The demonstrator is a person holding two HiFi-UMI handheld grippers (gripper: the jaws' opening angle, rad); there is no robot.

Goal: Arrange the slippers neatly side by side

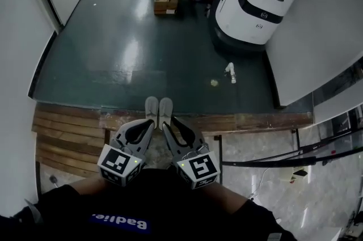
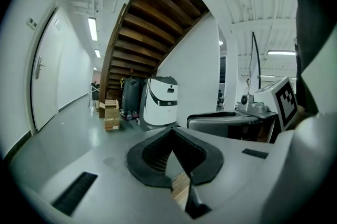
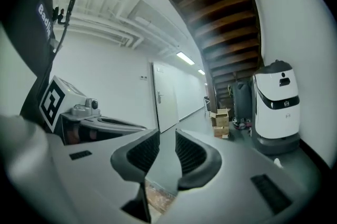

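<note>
At the far edge of the wooden step [image 1: 68, 126], the left slipper [image 1: 151, 107] and right slipper [image 1: 165, 107] lie side by side, close together, toes towards the dark floor [image 1: 130, 47]. Risk, as judged: the pair sits on the lip, so a carelessly lowered gripper or a foot could knock one askew or off the step and spoil the alignment. Left gripper [image 1: 148, 127]: jaws closed tip to tip, nothing between them. Right gripper [image 1: 168, 129]: jaws parted, gap empty. Neither holds a slipper.
</note>
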